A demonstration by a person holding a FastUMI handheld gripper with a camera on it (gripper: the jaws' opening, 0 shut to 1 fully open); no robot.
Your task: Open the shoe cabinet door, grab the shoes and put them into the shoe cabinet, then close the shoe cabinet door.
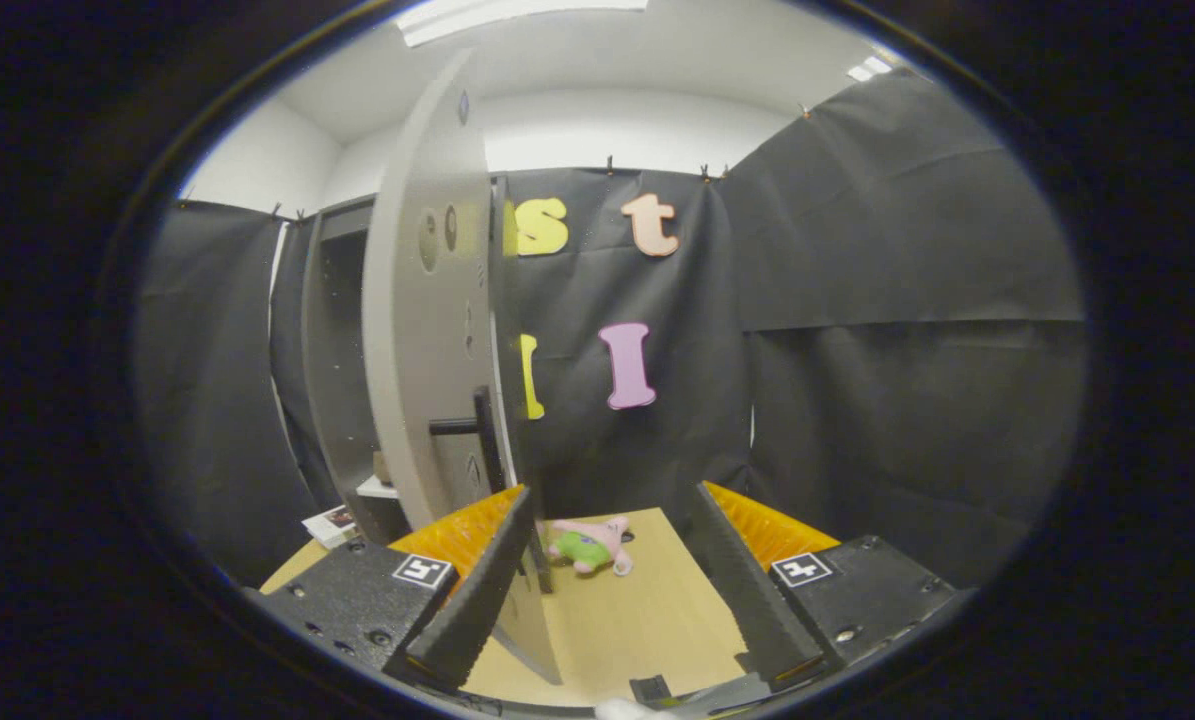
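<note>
Gripper spread wide, empty, beside swung-open shoe cabinet door; plush toy beyond fingers. Risk: door edge snagging left finger, knocking door further.

Black cloth walls, wooden floor

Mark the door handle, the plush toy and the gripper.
door handle (484,432): gripper view, on its upright dark bar.
plush toy (591,545): gripper view, on its body, on the floor beyond the fingers.
gripper (617,500): gripper view, midway between the open fingertips.
</note>
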